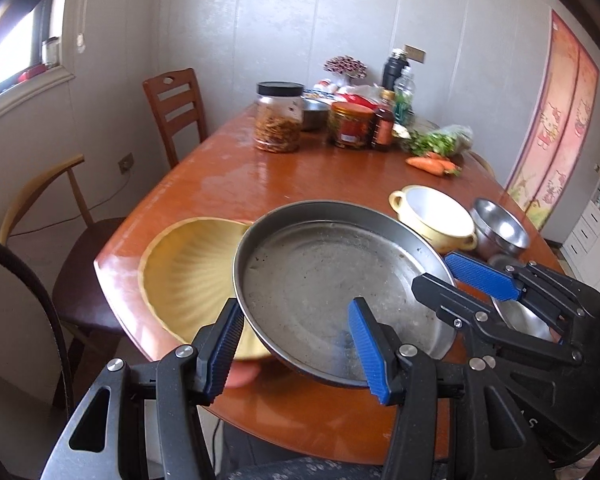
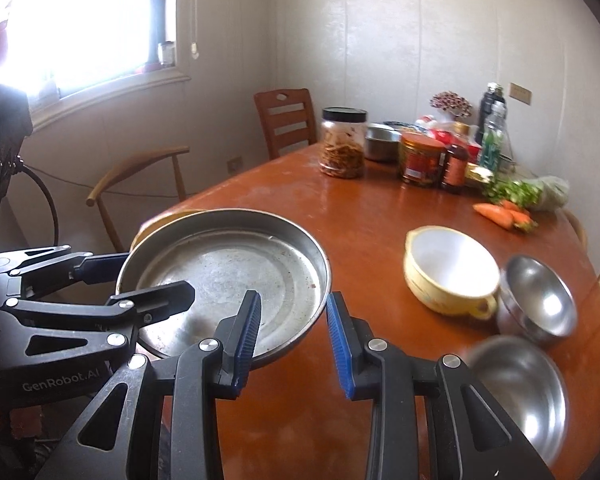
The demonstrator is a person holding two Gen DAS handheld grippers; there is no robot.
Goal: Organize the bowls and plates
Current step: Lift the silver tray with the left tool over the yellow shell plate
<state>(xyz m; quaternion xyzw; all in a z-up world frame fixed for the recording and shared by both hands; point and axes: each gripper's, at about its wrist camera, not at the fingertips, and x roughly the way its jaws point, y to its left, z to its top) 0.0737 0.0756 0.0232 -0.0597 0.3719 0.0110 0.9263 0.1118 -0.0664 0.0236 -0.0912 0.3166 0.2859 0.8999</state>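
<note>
Left wrist view: your left gripper [image 1: 296,350] clamps the near rim of the metal pan [image 1: 332,280], one pad inside the wall, one outside. Your right gripper [image 2: 294,338] pinches the rim on its own side. Pan rides tilted above the table's [image 1: 228,176] near-left corner, over the yellow ribbed bowl [image 1: 184,276]. Yellow handled bowl [image 2: 452,272] and two steel bowls [image 2: 540,296] sit near the right edge. Judgement: pan is stiff, light, slick metal with a thin wall; grip deep on opposite rims, keep level, or it pivots and slips.
</note>
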